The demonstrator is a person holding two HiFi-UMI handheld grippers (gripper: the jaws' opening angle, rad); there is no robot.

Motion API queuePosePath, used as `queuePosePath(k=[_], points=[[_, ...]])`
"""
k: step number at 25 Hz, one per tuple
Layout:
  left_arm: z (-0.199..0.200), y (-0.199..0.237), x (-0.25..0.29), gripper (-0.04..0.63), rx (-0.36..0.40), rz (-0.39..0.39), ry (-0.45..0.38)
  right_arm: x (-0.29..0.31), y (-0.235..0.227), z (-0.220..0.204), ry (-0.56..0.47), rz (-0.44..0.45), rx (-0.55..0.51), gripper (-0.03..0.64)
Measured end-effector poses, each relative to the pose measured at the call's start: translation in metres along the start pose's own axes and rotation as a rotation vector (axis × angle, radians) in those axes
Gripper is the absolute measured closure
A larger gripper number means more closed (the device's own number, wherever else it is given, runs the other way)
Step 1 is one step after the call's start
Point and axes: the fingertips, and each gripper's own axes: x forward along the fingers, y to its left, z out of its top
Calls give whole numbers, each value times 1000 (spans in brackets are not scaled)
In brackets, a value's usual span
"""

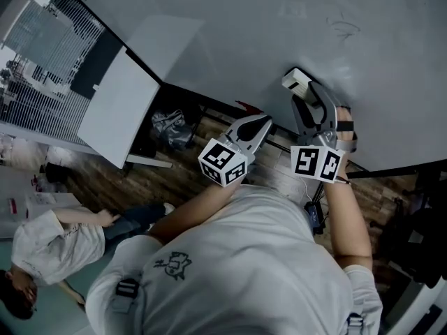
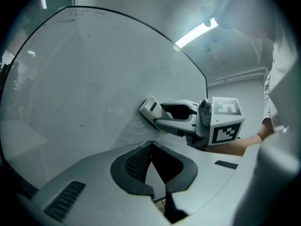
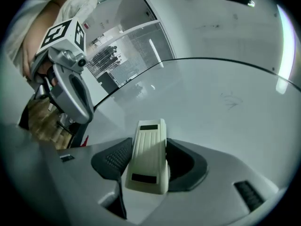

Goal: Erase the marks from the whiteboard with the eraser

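White plastic shows between the jaws of the right gripper [image 3: 149, 166]: they are clamped on the long sides of the eraser [image 3: 149, 157], whose far end points at the whiteboard [image 3: 225, 126]. In the head view the right gripper [image 1: 302, 93] reaches up and forward, and the eraser [image 1: 297, 82] lies against the whiteboard [image 1: 314, 19] near its lower edge. The right hand [image 1: 343, 128] wraps the gripper's handle just above its marker cube [image 1: 318, 162], with the bare forearm [image 1: 347, 215] stretched straight behind it. A faint scribble [image 1: 343, 28] sits higher on the board, well apart from the eraser; the right gripper view shows the same scribble [image 3: 230, 100] ahead and to the right.

The left gripper [image 1: 264, 123] hangs lower and to the left, just off the board's bottom edge, tilted toward the right one. Its own view shows the left gripper [image 2: 151, 147] with its pads drawn together at the tips and nothing between them. The left forearm [image 1: 188, 211] bends in from the torso. Over wooden floor [image 1: 140, 180] at lower left is another person [image 1: 42, 246].
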Motion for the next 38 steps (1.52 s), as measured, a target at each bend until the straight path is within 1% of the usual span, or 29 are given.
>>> queuePosePath(k=[4, 6, 8, 10, 14, 17, 19, 22, 25, 28, 32, 38], points=[[-5, 2, -4, 588, -10, 9, 9, 1, 22, -16, 39, 34, 31, 382], [-6, 3, -6, 588, -14, 15, 10, 0, 25, -15, 38, 44, 51, 382], [-4, 3, -7, 588, -11, 17, 9, -3, 29, -11, 23, 60, 93, 382], [-4, 1, -7, 588, -7, 16, 9, -9, 35, -8, 3, 86, 162, 382], [-7, 0, -12, 588, -6, 22, 13, -23, 46, -3, -37, 140, 342, 382], [-7, -1, -18, 588, -4, 32, 13, -34, 49, 0, -67, 163, 473, 382], [-8, -2, -21, 588, -3, 32, 13, -41, 53, -3, -69, 176, 568, 382], [-8, -3, -28, 588, -3, 26, 10, -50, 60, -5, -74, 178, 685, 382], [-7, -2, -34, 588, -3, 12, 6, -58, 66, -3, -102, 153, 764, 382], [-8, -3, -42, 588, -3, -7, 7, -67, 81, -1, -76, 148, 823, 382], [-7, -1, -58, 588, -2, -34, 10, -77, 103, 2, -28, 143, 871, 382], [-5, -2, -94, 588, 12, -72, 28, -89, 131, 33, -24, 125, 915, 382]])
